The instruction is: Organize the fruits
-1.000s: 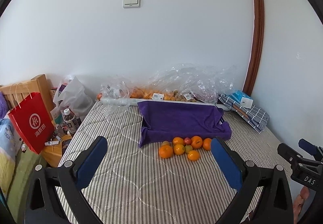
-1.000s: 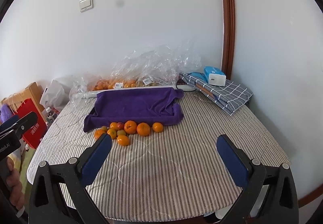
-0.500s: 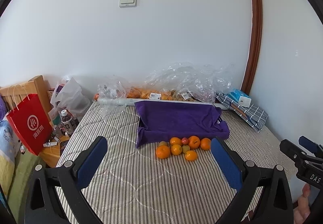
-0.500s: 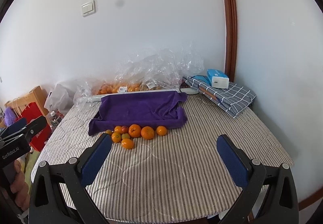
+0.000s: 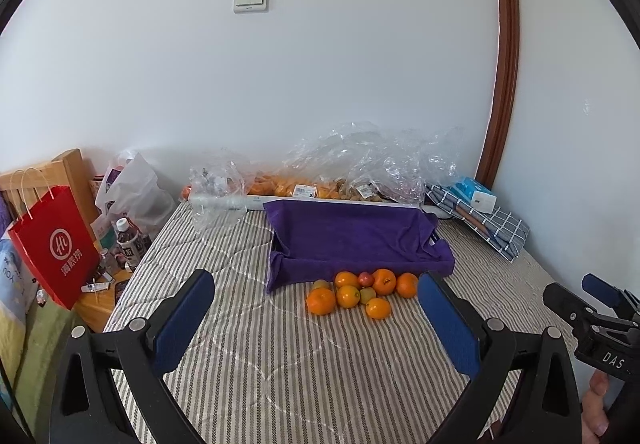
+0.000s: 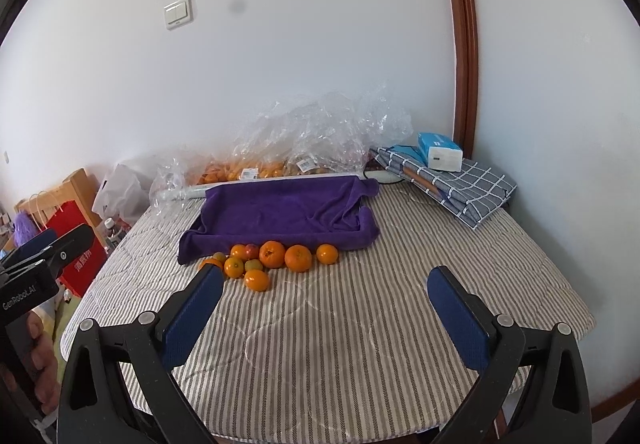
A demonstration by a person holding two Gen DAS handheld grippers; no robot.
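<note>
Far left, red paper bag point(image 5: 52, 244) beside the striped surface point(image 5: 304, 364). Left gripper point(image 5: 316, 320) jaws wide apart, holding nothing. Mid-surface, fruits point(image 5: 356, 292) clustered just near of the purple-cloth tray point(image 5: 352, 240). Right gripper point(image 6: 326, 310) jaws likewise apart, empty. Far right, folded checked cloth point(image 6: 468, 183).

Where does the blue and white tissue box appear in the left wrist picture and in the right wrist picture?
Left wrist view: the tissue box lies at the right, far side, on the folded checked cloth, beside the brown door frame.
Right wrist view: the tissue box lies right of centre, on the same checked cloth.
Shared landmark: the purple towel, with the fruits in front of it.
</note>
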